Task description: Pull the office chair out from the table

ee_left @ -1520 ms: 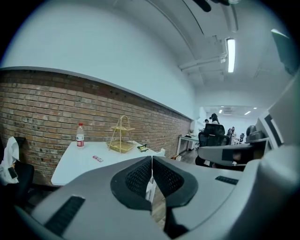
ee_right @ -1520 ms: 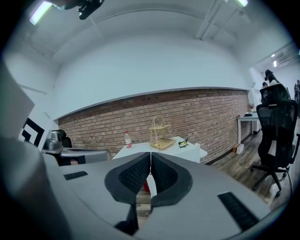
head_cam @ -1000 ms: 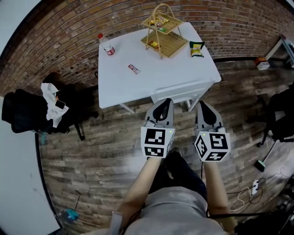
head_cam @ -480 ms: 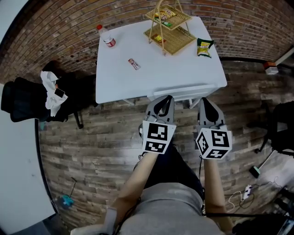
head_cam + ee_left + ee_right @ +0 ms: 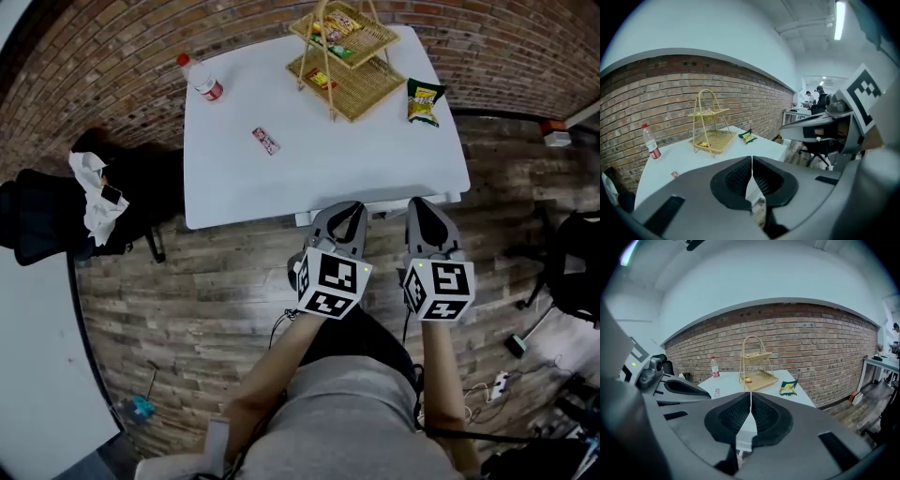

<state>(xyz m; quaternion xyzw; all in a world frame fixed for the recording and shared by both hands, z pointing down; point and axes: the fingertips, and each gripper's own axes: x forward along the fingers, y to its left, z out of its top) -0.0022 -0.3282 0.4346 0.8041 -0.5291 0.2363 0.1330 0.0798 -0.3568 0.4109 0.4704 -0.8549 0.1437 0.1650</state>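
The chair [image 5: 42, 225] is on the left, just beside the left side of the table [image 5: 281, 187]. It is black, with a white cloth [image 5: 92, 192] and dark clothes piled on it. The other black chair on the far right is well away from the table, so I think the left one is the one to pull. The left claw [image 5: 349, 208] and the right claw [image 5: 419, 202] are both shut tight with nothing in them. They hang side by side at the near edge of the table, well apart from the chair. A few things could go wrong. A shut claw cannot grab, so both must open first. A claw could pinch only the cloth, and then the cloth would slide off while the chair stays put. A hard pull could knock the chair's leg against the table and tip the bottle [image 5: 202, 80]. I think the chair's back is at the left and its seat faces right, toward the table, so its long way runs left to right. The clothes hide a lot, so I cannot be sure.
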